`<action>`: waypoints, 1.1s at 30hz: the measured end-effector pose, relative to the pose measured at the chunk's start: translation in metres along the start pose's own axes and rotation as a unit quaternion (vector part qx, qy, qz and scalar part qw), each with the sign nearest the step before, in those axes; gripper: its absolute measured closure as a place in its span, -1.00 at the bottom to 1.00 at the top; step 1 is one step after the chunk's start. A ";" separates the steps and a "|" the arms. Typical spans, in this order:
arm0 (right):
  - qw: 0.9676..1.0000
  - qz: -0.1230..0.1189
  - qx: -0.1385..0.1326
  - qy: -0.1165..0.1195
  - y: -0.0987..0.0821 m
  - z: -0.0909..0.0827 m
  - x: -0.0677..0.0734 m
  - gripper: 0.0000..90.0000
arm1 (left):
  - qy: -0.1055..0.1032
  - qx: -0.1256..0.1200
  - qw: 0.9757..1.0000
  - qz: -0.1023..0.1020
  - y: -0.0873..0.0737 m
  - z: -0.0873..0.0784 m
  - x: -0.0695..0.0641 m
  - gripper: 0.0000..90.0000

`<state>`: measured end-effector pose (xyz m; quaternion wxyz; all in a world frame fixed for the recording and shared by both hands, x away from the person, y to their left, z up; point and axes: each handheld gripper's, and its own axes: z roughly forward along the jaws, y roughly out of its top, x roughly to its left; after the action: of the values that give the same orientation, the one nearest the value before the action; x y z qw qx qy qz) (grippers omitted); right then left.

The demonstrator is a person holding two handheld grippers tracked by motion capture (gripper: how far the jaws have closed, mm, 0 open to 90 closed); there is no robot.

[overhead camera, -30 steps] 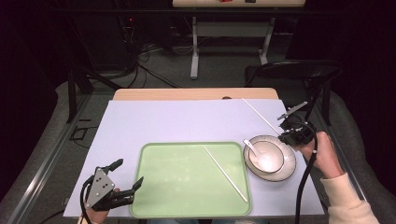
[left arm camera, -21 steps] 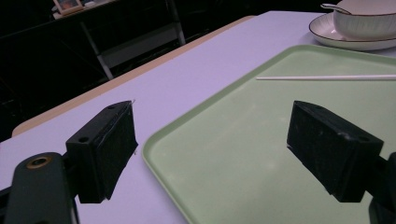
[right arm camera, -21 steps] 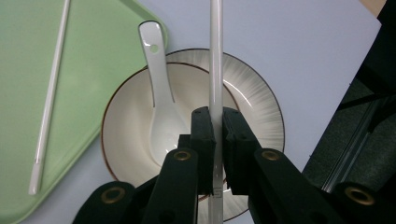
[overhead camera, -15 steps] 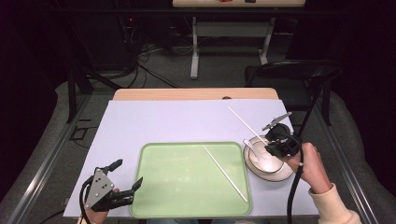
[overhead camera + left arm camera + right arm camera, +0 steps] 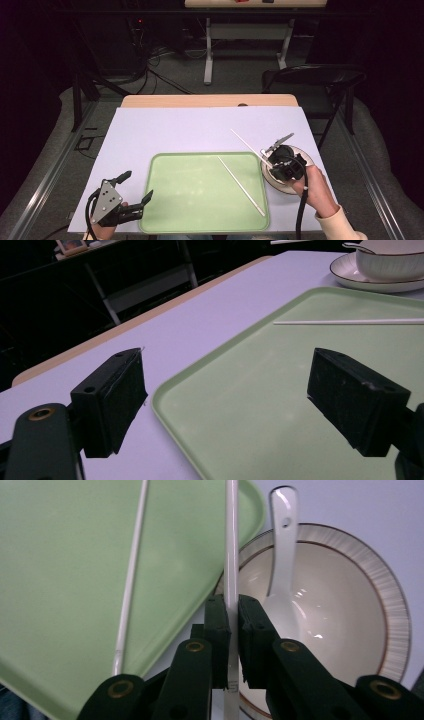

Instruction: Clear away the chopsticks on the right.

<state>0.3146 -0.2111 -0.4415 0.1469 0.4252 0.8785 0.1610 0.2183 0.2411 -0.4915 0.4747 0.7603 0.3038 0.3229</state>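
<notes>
White chopstick [image 5: 231,540] pinched in right hand-held gripper [image 5: 233,612] over green tray [image 5: 60,555] edge beside bowl [image 5: 340,630].

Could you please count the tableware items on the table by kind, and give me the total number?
White chopsticks: 2, one lying on the tray, one held in the right claw
Green tray: 1
Bowl: 1
Saucer plate under the bowl: 1
White spoon: 1
Total: 6
</notes>
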 end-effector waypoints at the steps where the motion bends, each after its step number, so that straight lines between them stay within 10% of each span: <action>1: 1.000 0.001 0.004 0.006 0.000 0.001 0.003 0.86 | -0.001 0.000 1.000 0.000 0.000 0.000 0.000 -0.65; 33: 0.996 0.002 0.080 0.049 -0.006 0.073 0.039 0.85 | 0.001 -0.004 1.000 0.002 0.000 -0.001 0.000 -0.65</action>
<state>0.3159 -0.1724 -0.5144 0.0691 0.4290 0.8938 0.1105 0.2173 0.2417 -0.4911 0.4773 0.7585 0.3016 0.3254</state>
